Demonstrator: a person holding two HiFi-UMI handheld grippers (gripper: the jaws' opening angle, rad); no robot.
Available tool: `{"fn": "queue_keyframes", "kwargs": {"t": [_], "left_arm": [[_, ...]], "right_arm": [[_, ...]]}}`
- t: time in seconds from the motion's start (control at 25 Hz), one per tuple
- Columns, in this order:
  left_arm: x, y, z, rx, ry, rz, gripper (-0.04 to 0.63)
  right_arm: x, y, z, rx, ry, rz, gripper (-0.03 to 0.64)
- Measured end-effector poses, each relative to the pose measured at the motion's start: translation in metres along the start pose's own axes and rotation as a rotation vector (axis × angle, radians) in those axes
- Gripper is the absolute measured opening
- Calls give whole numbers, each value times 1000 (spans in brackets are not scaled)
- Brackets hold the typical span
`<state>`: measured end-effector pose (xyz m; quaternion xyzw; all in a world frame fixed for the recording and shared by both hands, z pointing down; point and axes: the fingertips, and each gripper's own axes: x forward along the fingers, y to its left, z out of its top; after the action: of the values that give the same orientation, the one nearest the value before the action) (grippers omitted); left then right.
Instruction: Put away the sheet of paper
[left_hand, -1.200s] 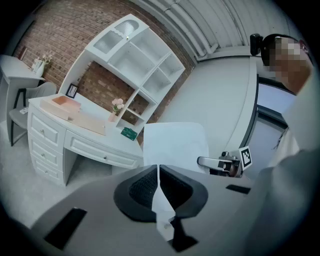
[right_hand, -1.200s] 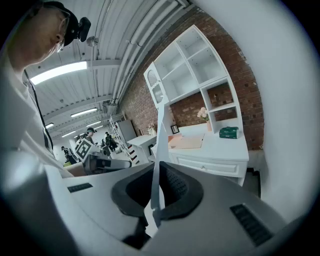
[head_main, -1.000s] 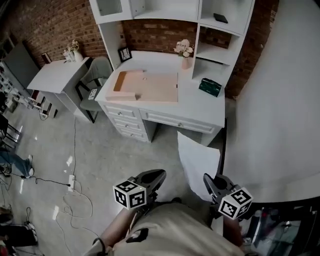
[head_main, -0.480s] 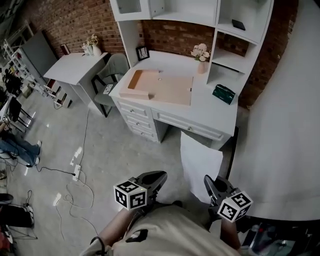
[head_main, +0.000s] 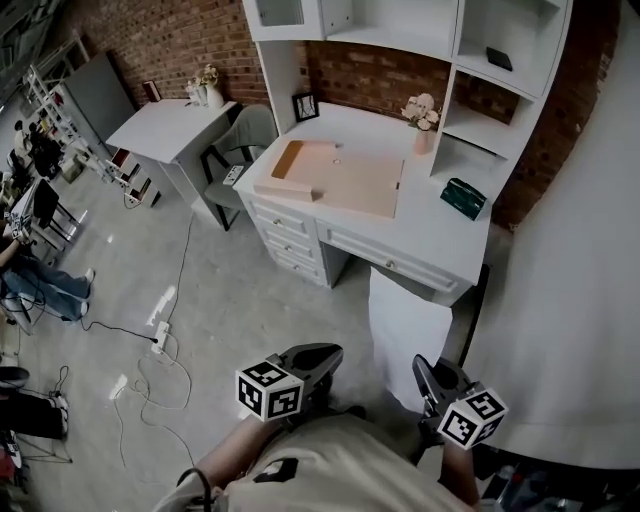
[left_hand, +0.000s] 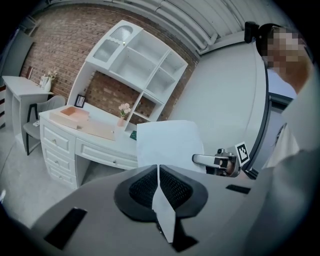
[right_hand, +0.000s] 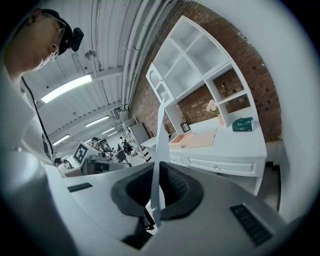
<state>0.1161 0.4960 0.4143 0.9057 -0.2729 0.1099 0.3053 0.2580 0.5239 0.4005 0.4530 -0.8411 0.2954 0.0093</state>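
Observation:
A white sheet of paper (head_main: 405, 325) hangs upright in front of the white desk (head_main: 420, 240). My right gripper (head_main: 427, 372) is shut on its lower edge. In the right gripper view the sheet (right_hand: 160, 130) rises edge-on from between the shut jaws of that gripper (right_hand: 156, 175). My left gripper (head_main: 325, 355) is held left of the sheet and apart from it, jaws together (left_hand: 158, 172). In the left gripper view the sheet (left_hand: 170, 145) faces me flat, with the right gripper (left_hand: 200, 159) at its lower right corner.
On the desk lie a tan open tray (head_main: 340, 180), a green box (head_main: 462, 197) and a flower vase (head_main: 425, 135). A grey chair (head_main: 250, 140) and a side table (head_main: 170, 130) stand to the left. Cables (head_main: 160, 340) trail over the floor. A white wall (head_main: 570, 300) runs along the right.
The head view has swung, so the desk now sits further right and slightly lower in it. Both grippers keep their places low in the view, and the right one still holds the sheet.

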Motion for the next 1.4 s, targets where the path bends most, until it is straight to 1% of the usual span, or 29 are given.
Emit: {"fn": "queue_keyframes", "kwargs": {"t": [0.28,0.36,0.48,0.6,0.72,0.84,0.92,1.04,1.16,1.28,1.4], "left_arm": [[26,12,12,-7,5,-72,25],[29,20,23,-3,-13,-82,25],[24,38,47,2,-65,-66,21],[7,64,67,-2,-116,-27,21],[-20,95,84,-7,-174,44,21],[-48,121,100,9,-211,109,21],[-69,137,106,3,-254,155,21],[-108,162,110,-26,-316,231,21],[-134,184,110,-44,-343,286,21],[-148,199,107,-65,-354,315,21],[-156,210,104,-61,-348,324,21]], "right_arm": [[6,-12,3,-4,21,-70,28],[14,-14,7,-16,26,-78,26],[39,-9,18,-57,47,-58,28],[74,5,32,-125,68,-20,27],[118,27,47,-186,89,60,28],[158,53,57,-224,101,136,27],[184,70,58,-251,117,186,28],[223,105,54,-284,138,287,28],[255,137,52,-334,156,373,28],[278,154,47,-362,178,409,28],[293,159,39,-366,188,408,28]]}}
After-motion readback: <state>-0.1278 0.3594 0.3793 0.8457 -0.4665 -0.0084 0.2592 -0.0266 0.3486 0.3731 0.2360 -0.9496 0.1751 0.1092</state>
